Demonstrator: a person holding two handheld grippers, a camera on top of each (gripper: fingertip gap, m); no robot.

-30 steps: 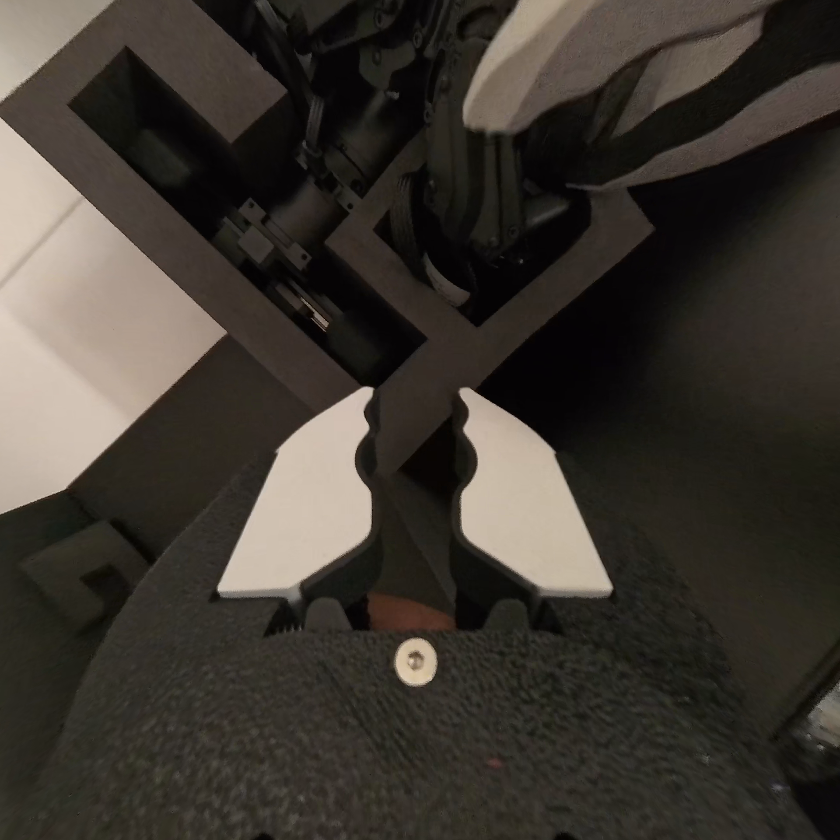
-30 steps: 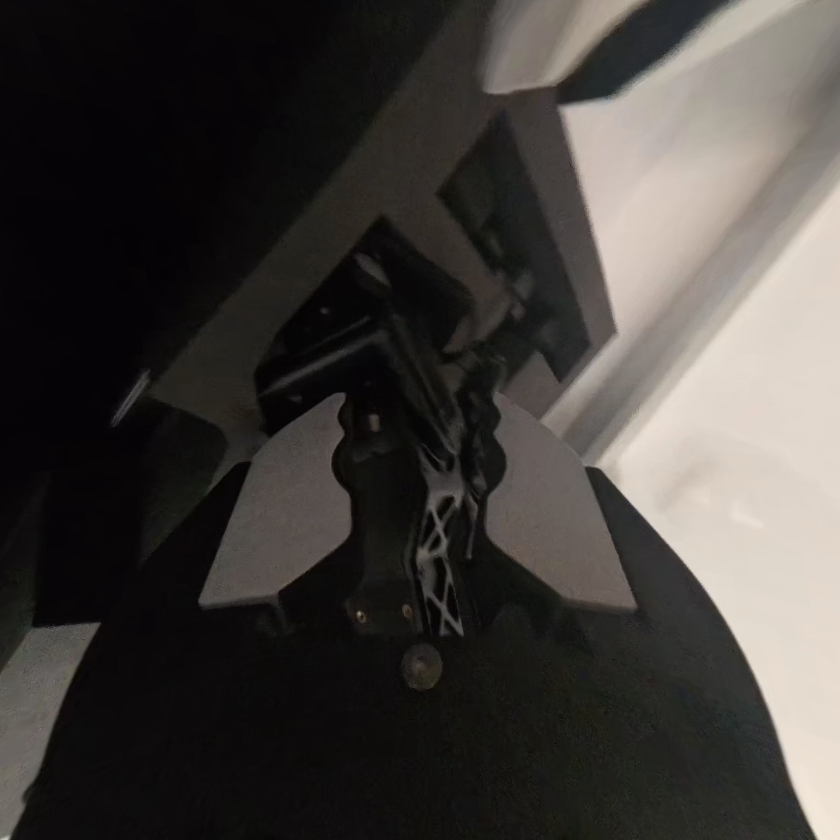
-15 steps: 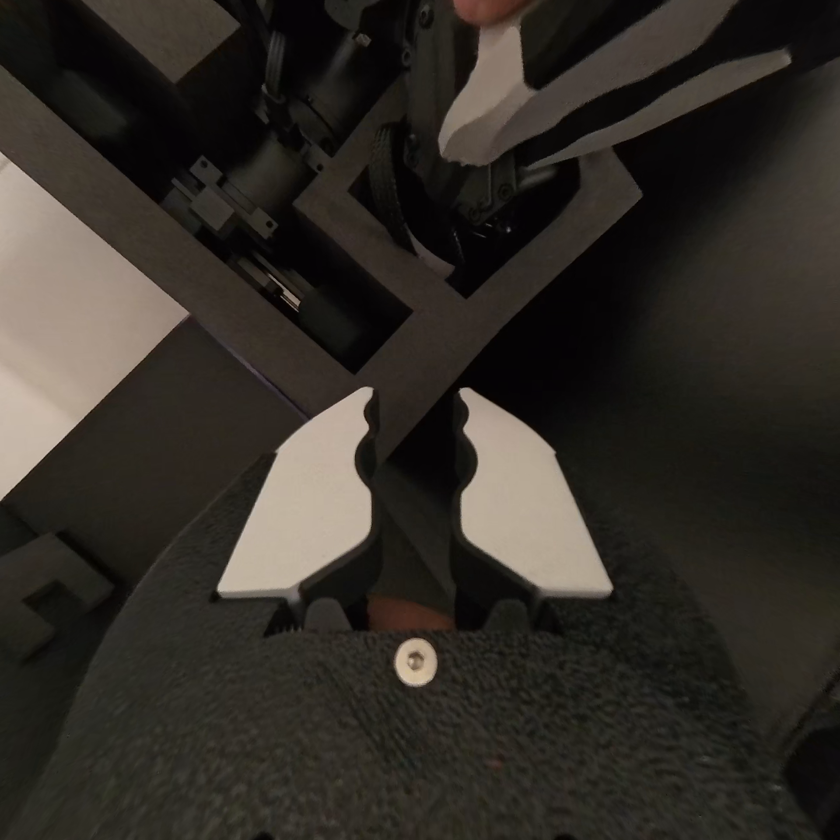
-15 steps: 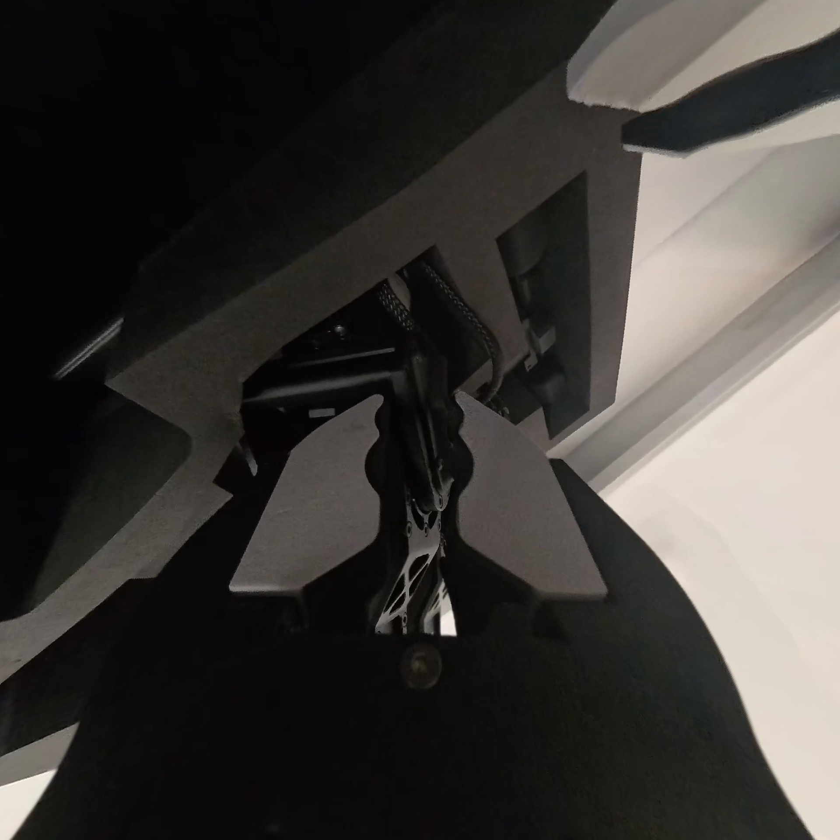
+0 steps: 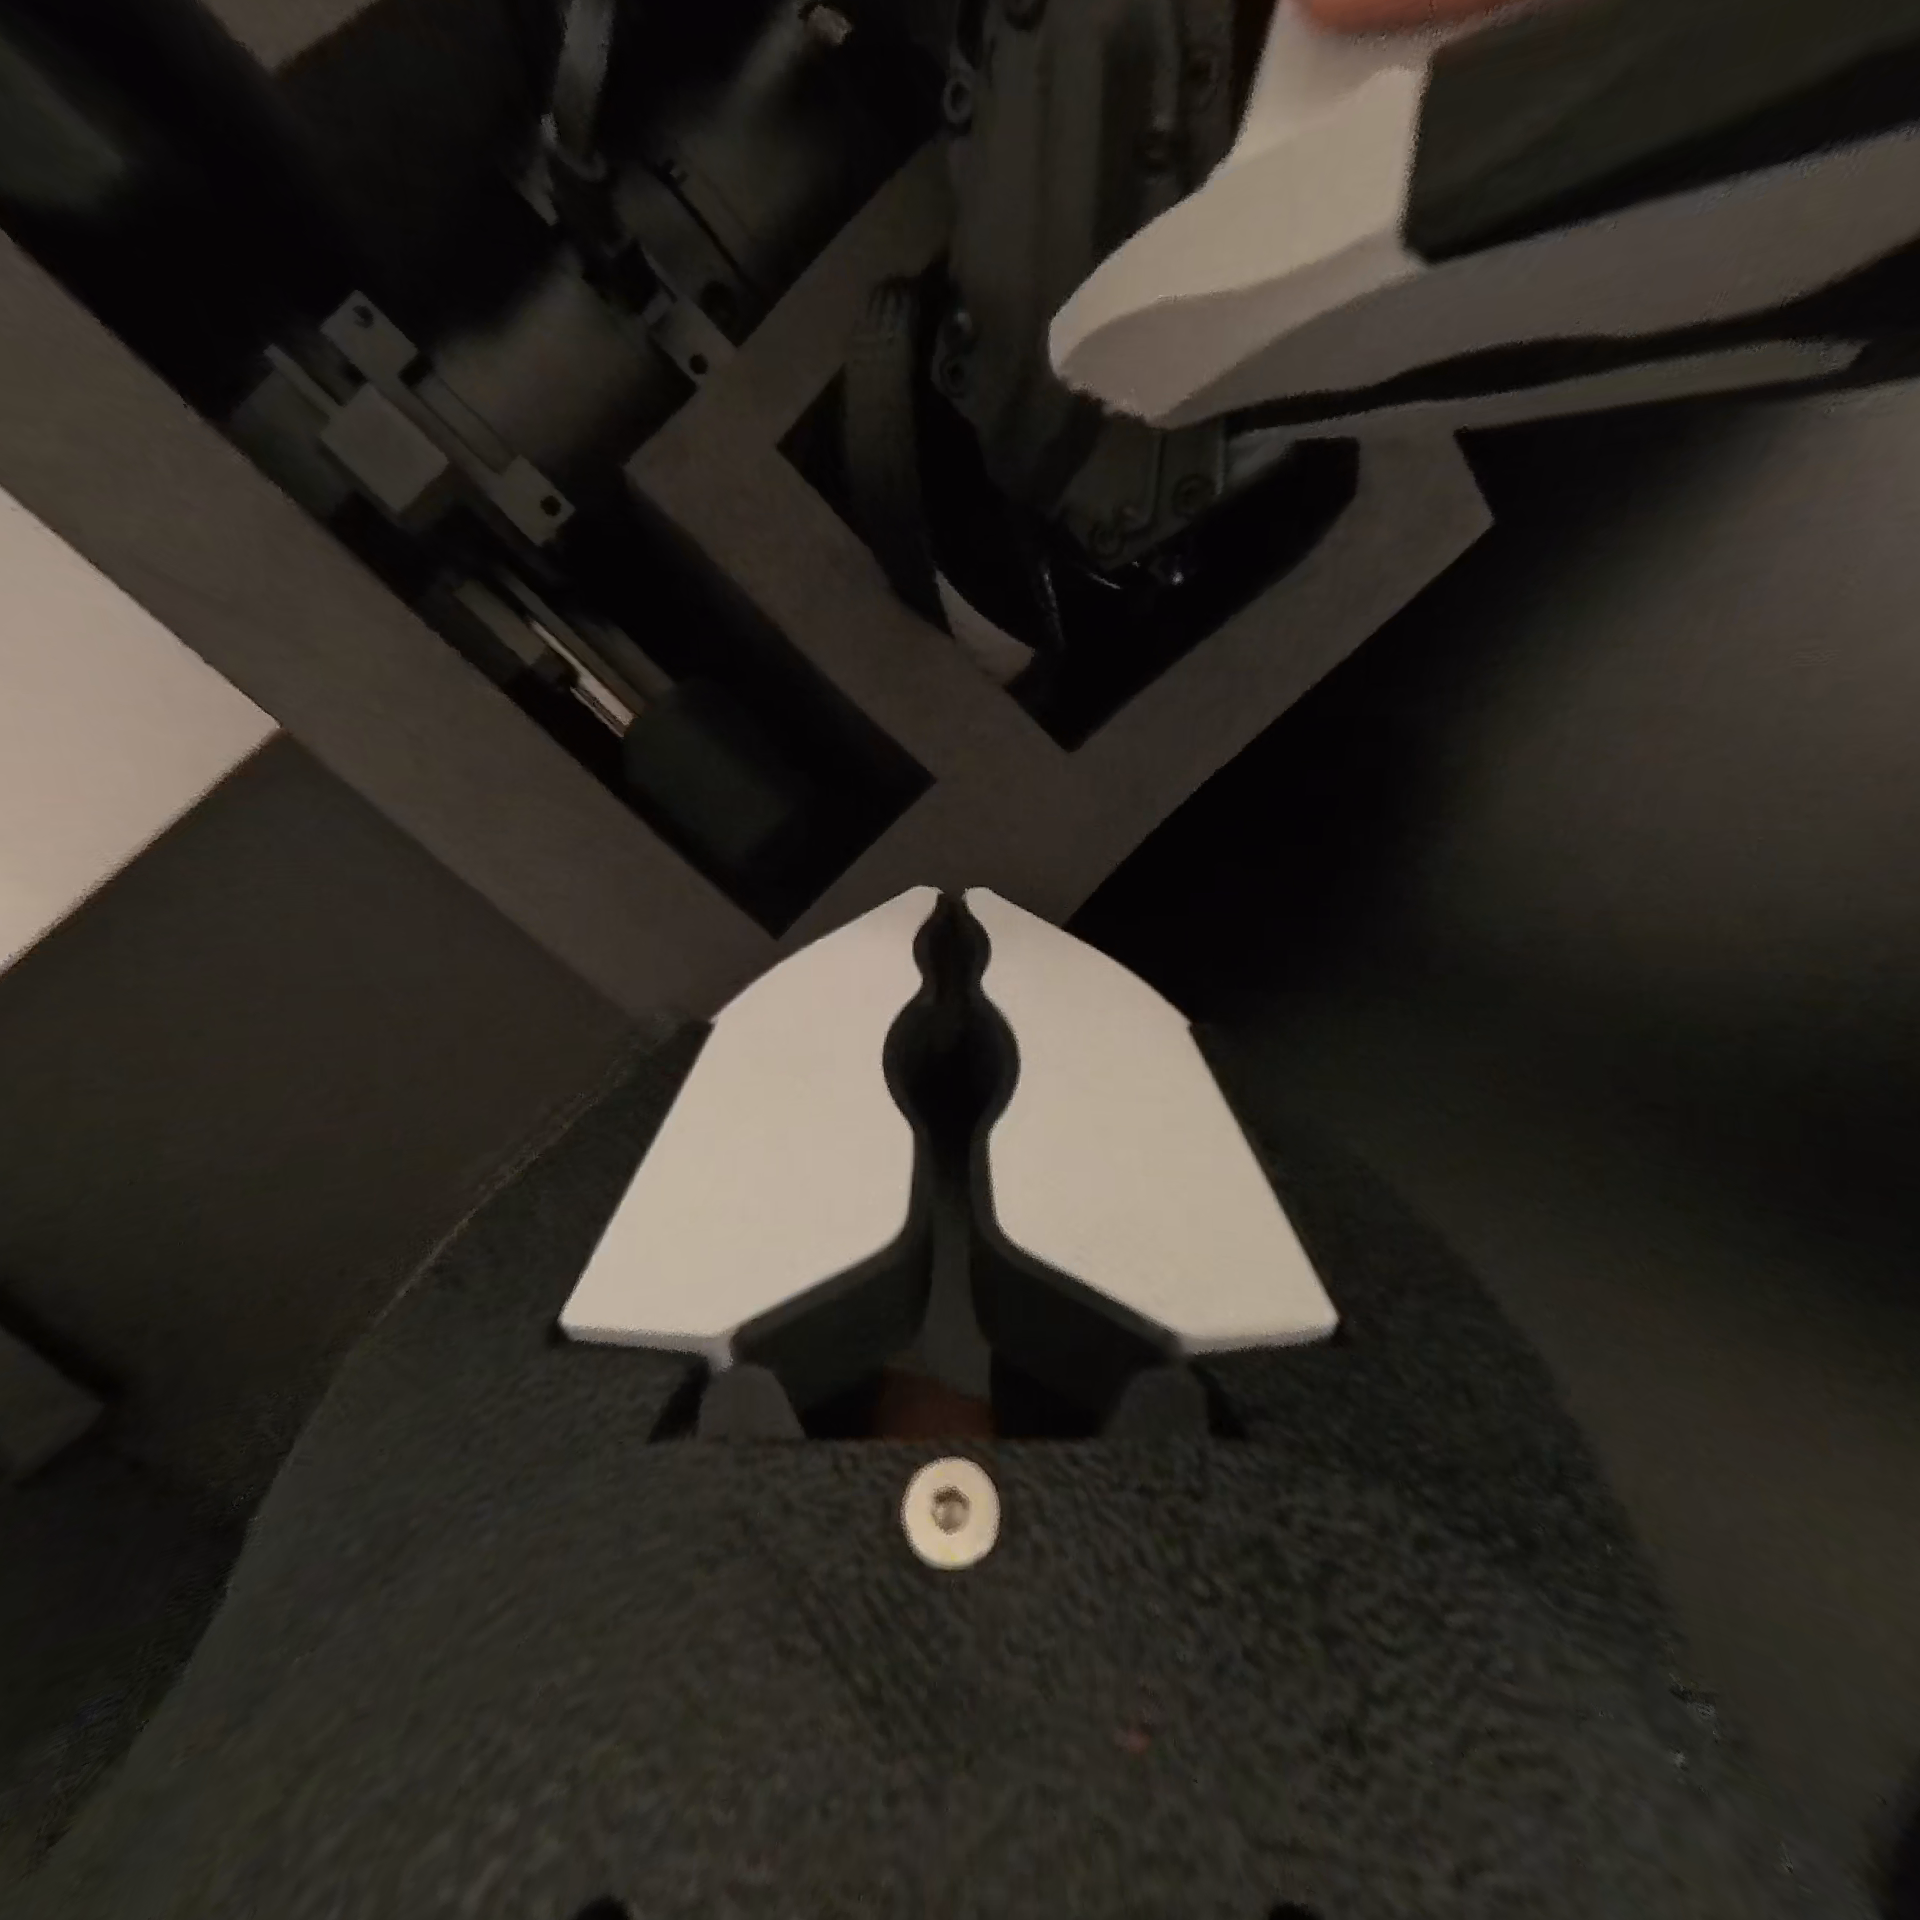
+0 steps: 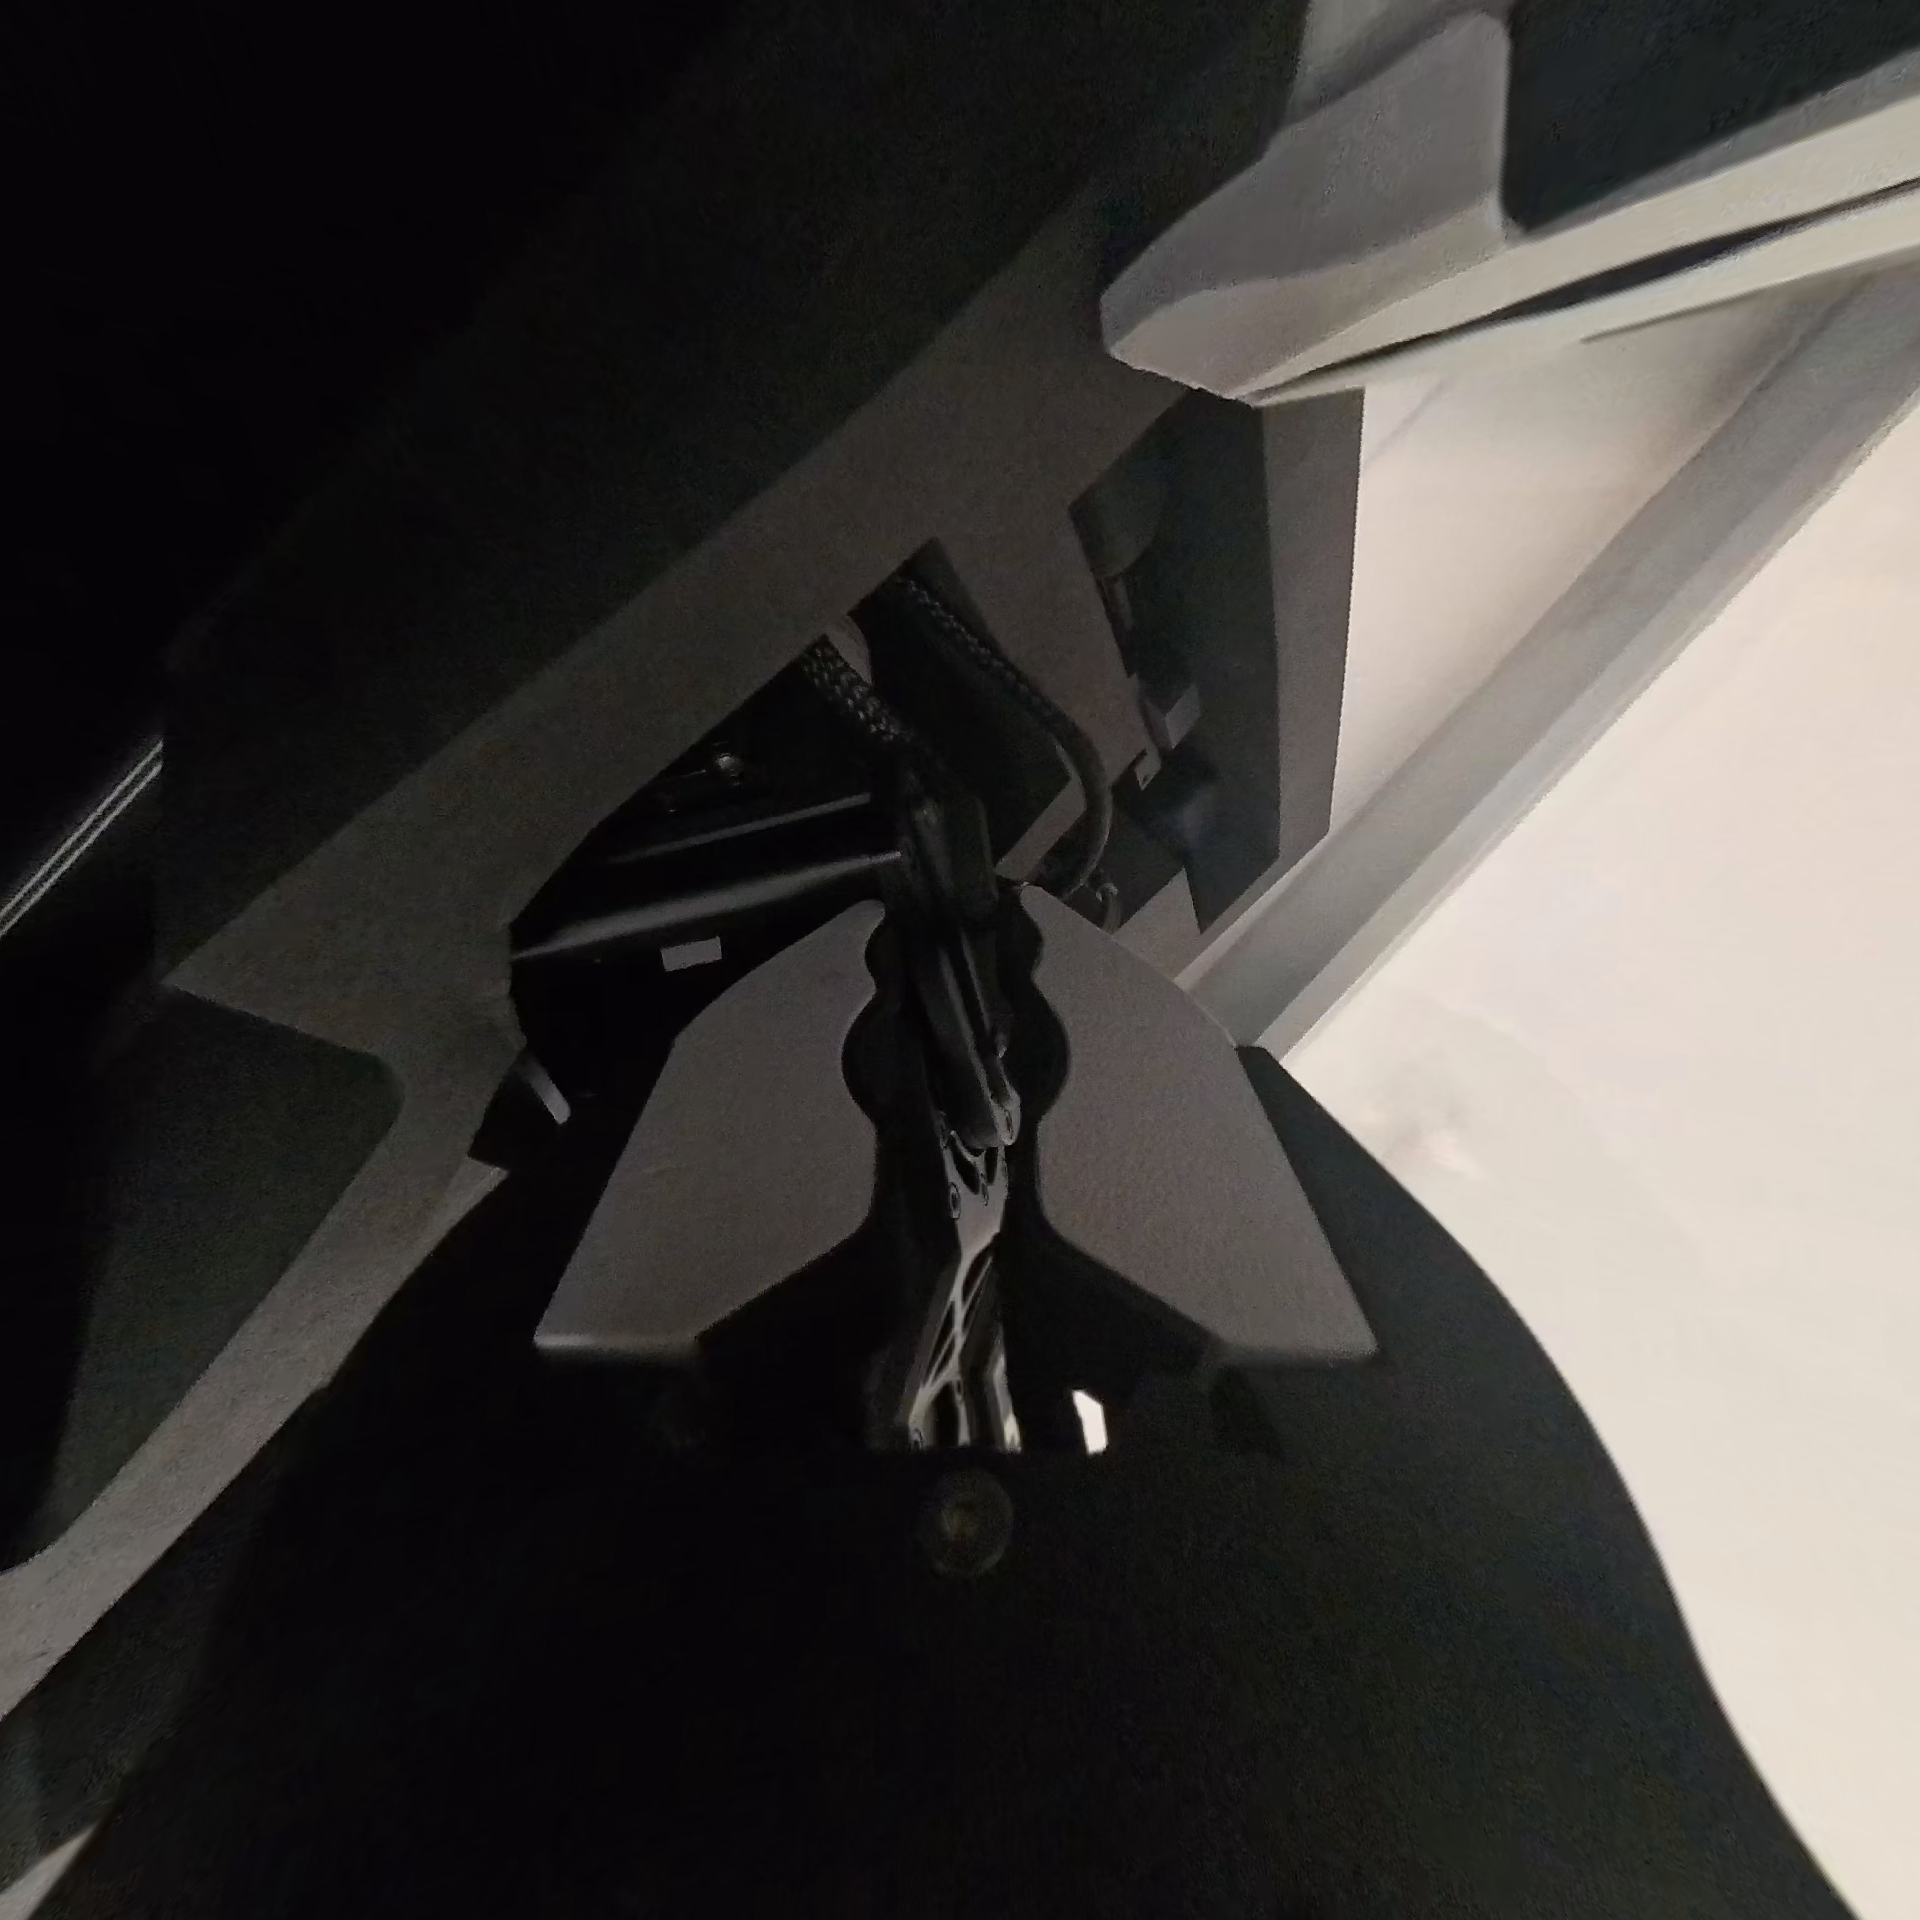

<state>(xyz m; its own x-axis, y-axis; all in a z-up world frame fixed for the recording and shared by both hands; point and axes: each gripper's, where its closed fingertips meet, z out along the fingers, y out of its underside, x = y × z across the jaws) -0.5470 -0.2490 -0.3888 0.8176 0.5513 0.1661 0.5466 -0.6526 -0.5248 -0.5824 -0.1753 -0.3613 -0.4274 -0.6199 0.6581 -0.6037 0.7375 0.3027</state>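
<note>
Whereas half a second ago the foam insert's corner was pinched between the left gripper's fingers, those fingers are now seen brought together tip to tip, with nothing between them, just short of that corner. The right gripper has been kept clamped on the black part as before, and the insert has come nearer in both views.

The left gripper is closed and empty; only a wavy slit is left between its white fingers. The foam corner lies immediately beyond the tips; contact cannot be told. The right gripper's grey fingers are held narrowly apart around the black part, a slim hinged piece with a lattice-cut metal end, which reaches up into the insert's cutout. In the left view the right gripper is shown over the same pocket, above dark hardware.

The grey foam insert is divided into pockets; a braided cable and black mechanical pieces are lodged in them. A dark surface is seen beneath, and a pale surface beside it.
</note>
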